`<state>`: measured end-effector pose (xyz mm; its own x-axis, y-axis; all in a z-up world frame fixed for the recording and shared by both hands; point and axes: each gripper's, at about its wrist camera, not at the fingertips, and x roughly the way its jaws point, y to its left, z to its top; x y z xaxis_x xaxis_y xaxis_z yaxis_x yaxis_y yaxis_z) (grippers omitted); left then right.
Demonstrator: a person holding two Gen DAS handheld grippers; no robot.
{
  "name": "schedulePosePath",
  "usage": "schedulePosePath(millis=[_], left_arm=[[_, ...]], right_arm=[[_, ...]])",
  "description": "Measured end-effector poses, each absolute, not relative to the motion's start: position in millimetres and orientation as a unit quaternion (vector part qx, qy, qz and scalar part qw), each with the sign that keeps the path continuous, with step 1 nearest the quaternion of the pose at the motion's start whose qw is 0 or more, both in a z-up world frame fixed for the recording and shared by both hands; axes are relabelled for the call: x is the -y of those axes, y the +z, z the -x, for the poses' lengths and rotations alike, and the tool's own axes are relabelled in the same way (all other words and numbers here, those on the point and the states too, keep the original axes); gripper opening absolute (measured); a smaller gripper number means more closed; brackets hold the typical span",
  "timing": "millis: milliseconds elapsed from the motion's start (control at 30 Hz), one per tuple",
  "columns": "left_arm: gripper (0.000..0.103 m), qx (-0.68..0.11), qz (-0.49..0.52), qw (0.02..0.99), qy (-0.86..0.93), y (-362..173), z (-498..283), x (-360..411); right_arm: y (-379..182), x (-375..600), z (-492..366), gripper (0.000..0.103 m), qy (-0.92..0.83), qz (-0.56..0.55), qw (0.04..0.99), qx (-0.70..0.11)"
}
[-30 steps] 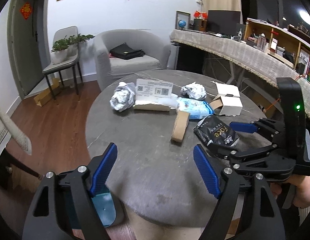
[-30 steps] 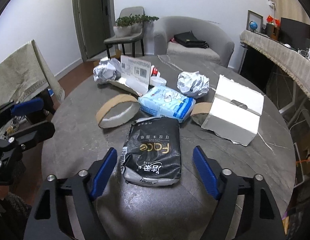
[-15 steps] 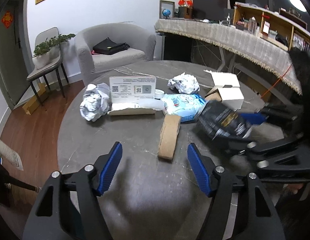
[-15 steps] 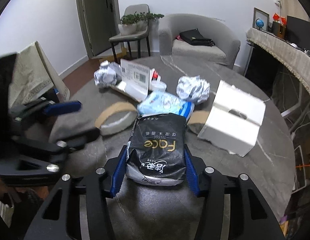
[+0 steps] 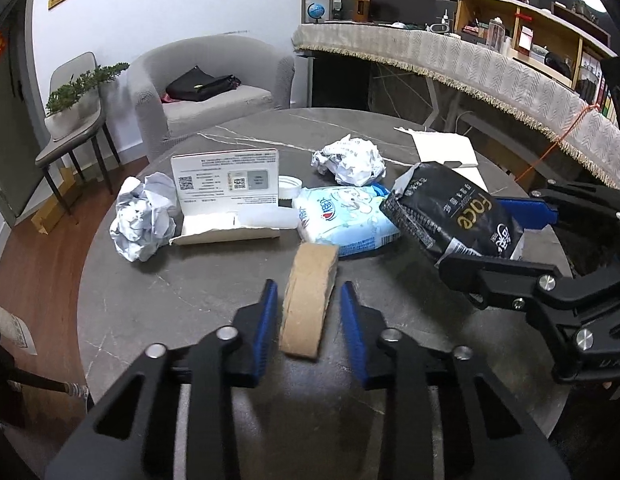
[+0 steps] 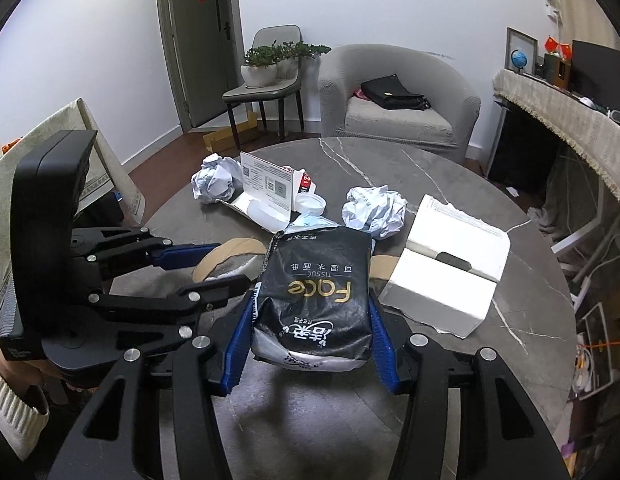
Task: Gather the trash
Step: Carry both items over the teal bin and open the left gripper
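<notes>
A brown cardboard tape ring (image 5: 310,280) stands on edge on the round grey table (image 5: 150,300). My left gripper (image 5: 308,312) straddles the ring, its jaws closing, with a thin gap showing between each blue pad and the cardboard. In the right wrist view the left gripper (image 6: 230,262) reaches in from the left over the ring (image 6: 240,245). My right gripper (image 6: 310,312) is shut on a black tissue pack (image 6: 314,280), held by its sides just above the table. The left wrist view shows that pack (image 5: 450,216) raised in the right gripper (image 5: 490,240).
Two crumpled paper balls (image 5: 142,216) (image 5: 350,160), a light-blue tissue pack (image 5: 342,216), an open white box with a printed lid (image 5: 226,200) and a small white cap (image 5: 288,188) lie mid-table. A torn white box (image 6: 446,272) sits at the right. An armchair (image 6: 398,92) stands beyond the table.
My left gripper moved forward over the table to the cardboard ring and narrowed its jaws around it. My right gripper closed on the black tissue pack and lifted it.
</notes>
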<state>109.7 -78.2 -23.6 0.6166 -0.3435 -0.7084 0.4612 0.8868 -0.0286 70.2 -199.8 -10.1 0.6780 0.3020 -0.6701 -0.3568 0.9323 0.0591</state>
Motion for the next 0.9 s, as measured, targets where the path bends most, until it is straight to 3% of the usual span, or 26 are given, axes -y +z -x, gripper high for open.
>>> schedulePosePath(millis=[100,567,900], left_arm=[[0.02,-0.374,-0.078,0.897,-0.222,-24,-109,76],[0.018,-0.353,-0.007,0.917,-0.185,-7,-100,24],[0.018,-0.328,0.034,0.938,-0.103,9,-87,-61]], right_arm=[[-10,198,-71,0.053,0.179,0.041,0.916,-0.357],[-1,167,-69,0.053,0.197,0.062,0.918,-0.338],[11,114,-75,0.053,0.236,0.065,0.914,-0.323]])
